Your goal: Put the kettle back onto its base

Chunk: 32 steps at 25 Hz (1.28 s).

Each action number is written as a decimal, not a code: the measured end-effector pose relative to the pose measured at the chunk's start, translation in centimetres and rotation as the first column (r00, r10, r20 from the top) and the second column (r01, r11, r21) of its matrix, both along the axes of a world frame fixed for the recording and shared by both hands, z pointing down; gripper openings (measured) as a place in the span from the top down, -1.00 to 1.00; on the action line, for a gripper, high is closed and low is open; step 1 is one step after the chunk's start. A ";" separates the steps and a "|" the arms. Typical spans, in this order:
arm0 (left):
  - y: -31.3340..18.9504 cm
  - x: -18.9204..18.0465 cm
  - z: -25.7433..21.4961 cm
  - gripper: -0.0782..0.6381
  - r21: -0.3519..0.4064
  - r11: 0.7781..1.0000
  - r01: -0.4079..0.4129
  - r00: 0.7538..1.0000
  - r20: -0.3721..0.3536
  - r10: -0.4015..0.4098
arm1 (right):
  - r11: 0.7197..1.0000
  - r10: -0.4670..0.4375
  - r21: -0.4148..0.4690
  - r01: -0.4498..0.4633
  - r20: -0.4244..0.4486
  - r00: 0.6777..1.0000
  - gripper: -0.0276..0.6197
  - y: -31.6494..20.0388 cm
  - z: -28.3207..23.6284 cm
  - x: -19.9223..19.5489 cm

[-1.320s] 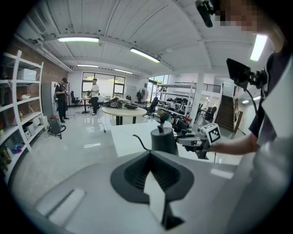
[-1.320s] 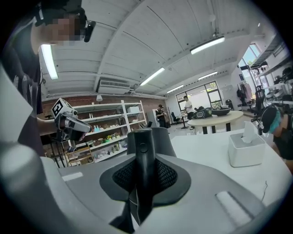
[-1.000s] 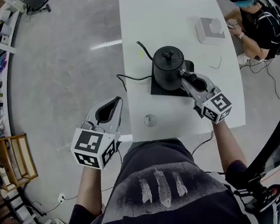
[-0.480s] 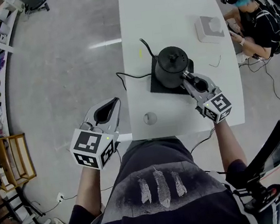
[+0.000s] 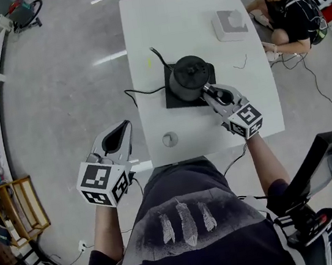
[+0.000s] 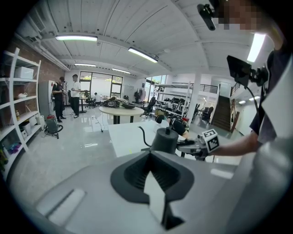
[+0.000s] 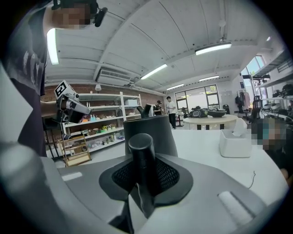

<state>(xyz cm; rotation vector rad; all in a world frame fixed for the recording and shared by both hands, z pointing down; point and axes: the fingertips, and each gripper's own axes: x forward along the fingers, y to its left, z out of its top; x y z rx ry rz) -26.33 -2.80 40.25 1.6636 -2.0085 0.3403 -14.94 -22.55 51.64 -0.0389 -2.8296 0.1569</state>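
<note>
On the white table (image 5: 179,15), the kettle (image 5: 189,75) is over its black base (image 5: 173,103), right gripper (image 5: 211,93) clenched on its handle (image 7: 141,153).
It looks rigid and maybe heavy with water, so the handle is the right hold. Left gripper (image 5: 125,126) is closed, empty. Since a second ago the kettle came lower, more centred.

Grey left gripper (image 5: 127,126) and right gripper (image 5: 208,90); dark feather-printed shirt (image 5: 195,248).

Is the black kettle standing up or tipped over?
Standing up. The kettle is lid-up above its base, and the right gripper grips its handle.
</note>
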 end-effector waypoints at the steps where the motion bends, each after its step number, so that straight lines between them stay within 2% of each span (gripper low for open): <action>1: 0.2 -0.1 0.1 0.78 0.000 1.000 0.008 1.000 0.000 -0.008 | 1.000 -0.005 -0.002 0.005 0.000 1.000 0.70 0.0 0.0 -0.2; 6: 0.6 0.5 0.1 0.78 0.002 1.000 0.018 1.000 -0.006 -0.018 | 1.000 0.001 -0.026 -0.002 -0.026 1.000 0.68 0.1 -0.1 0.3; 9: 0.4 0.9 -0.2 0.78 0.014 1.000 0.003 1.000 -0.006 -0.003 | 0.996 0.017 -0.081 -0.020 -0.035 0.999 0.62 0.2 -0.1 0.9; 12: 0.1 1.4 -0.4 0.78 0.029 0.999 -0.014 1.000 0.000 0.014 | 0.996 0.015 -0.092 -0.020 -0.049 0.999 0.49 0.5 0.0 1.3; 15: 0.3 1.6 -0.6 0.78 0.042 0.999 -0.024 1.000 0.004 0.024 | 0.993 0.008 -0.115 -0.016 -0.064 0.998 0.26 1.2 0.0 1.4; 17: 0.8 1.5 -0.6 0.78 0.047 0.999 -0.025 1.000 0.001 0.025 | 0.990 0.032 -0.134 -0.041 -0.066 0.997 -0.11 1.3 -0.2 1.4; 20: 1.8 1.0 -0.5 0.78 0.055 0.998 -0.019 1.000 -0.009 0.020 | 0.990 0.099 -0.096 -0.107 -0.081 0.992 -0.25 0.2 -0.6 1.7; 25: 4.2 -0.1 -0.3 0.78 0.074 0.997 -0.007 0.999 -0.030 0.009 | 0.978 0.193 -0.066 -0.198 -0.066 0.979 -0.29 -0.4 -2.6 2.6; 29: 5.5 -0.7 0.2 0.78 0.098 0.995 -0.008 0.998 -0.055 0.013 | 0.973 0.227 -0.041 -0.229 -0.041 0.973 -0.29 0.5 -5.0 3.2; 32: 5.5 -0.9 1.1 0.78 0.112 0.993 -0.038 0.997 -0.058 0.045 | 0.970 0.243 -0.008 -0.244 -0.020 0.970 -0.29 2.1 -7.5 3.7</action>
